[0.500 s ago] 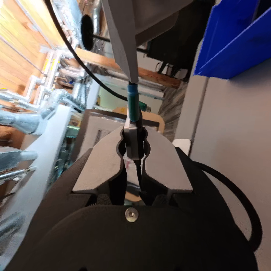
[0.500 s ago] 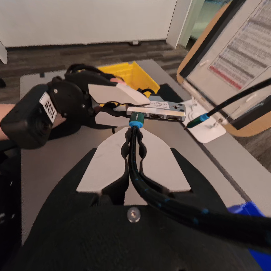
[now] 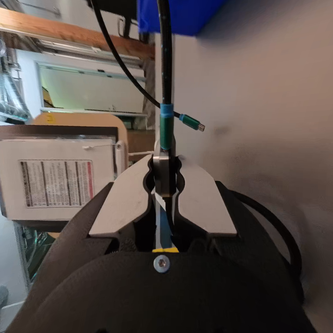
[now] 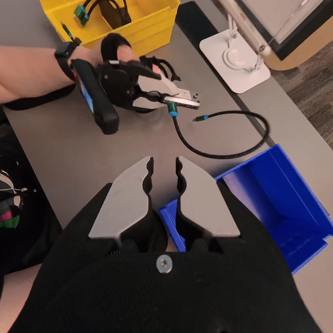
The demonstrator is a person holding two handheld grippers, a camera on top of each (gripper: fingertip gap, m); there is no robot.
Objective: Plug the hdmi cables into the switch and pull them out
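The left gripper (image 3: 164,173) fingers clamped the switch (image 4: 183,98); the plugged cable (image 4: 216,144) lay ahead of the right gripper (image 4: 164,163) fingers, parted and empty.

yellow bin (image 4: 155,23), blue bin (image 4: 281,194), green-and-blue plug (image 4: 172,109), black speckled cable (image 4: 225,153)

Workshop: parts bins (image 4: 281,201), exposed pipes

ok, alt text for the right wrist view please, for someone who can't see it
The right gripper hangs open and empty over a grey table, above a blue bin. Farther off, the left gripper clamps a silver switch with one green-ended cable plugged in, its free end lying on the table. A yellow bin holds more cables.
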